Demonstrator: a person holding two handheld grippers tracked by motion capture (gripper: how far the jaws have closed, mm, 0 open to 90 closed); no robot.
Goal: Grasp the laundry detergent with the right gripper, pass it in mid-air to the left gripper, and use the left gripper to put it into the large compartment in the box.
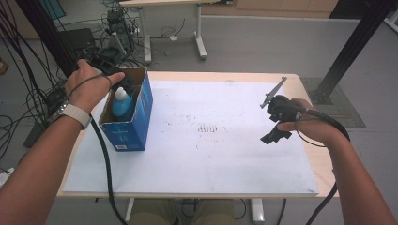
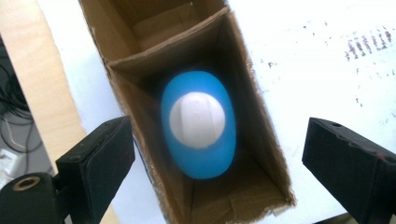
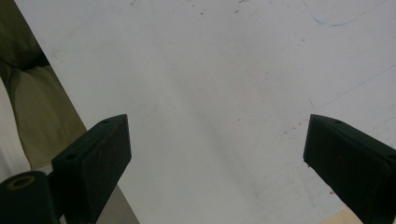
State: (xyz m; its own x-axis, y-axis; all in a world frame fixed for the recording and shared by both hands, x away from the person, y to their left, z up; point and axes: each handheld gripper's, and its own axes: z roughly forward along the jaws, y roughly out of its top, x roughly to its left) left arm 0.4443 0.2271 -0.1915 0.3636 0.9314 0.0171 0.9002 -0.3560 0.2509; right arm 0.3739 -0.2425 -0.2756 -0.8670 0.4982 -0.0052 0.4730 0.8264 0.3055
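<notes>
A blue bottle with a white cap [image 1: 123, 104] stands upright inside an open cardboard box [image 1: 133, 126] with blue sides, at the table's left. My left gripper [image 1: 123, 83] hovers just above the box's opening. In the left gripper view I look straight down on the bottle [image 2: 198, 126] in the near compartment of the box [image 2: 140, 60]. The left gripper [image 2: 215, 140] is open, its jaws standing wide on either side of the bottle and clear of it. My right gripper [image 1: 273, 135] hangs open over the right part of the white sheet [image 3: 224, 70], with nothing between the jaws of the right gripper [image 3: 217, 144].
A white sheet [image 1: 211, 150] covers most of the wooden table [image 1: 300, 82]. Faint marks [image 1: 209, 127] dot its middle. On the floor at the back left lie cables and equipment [image 1: 112, 28]. Another table's legs [image 1: 201, 44] stand behind, and black frame posts [image 1: 349, 51] rise at both sides.
</notes>
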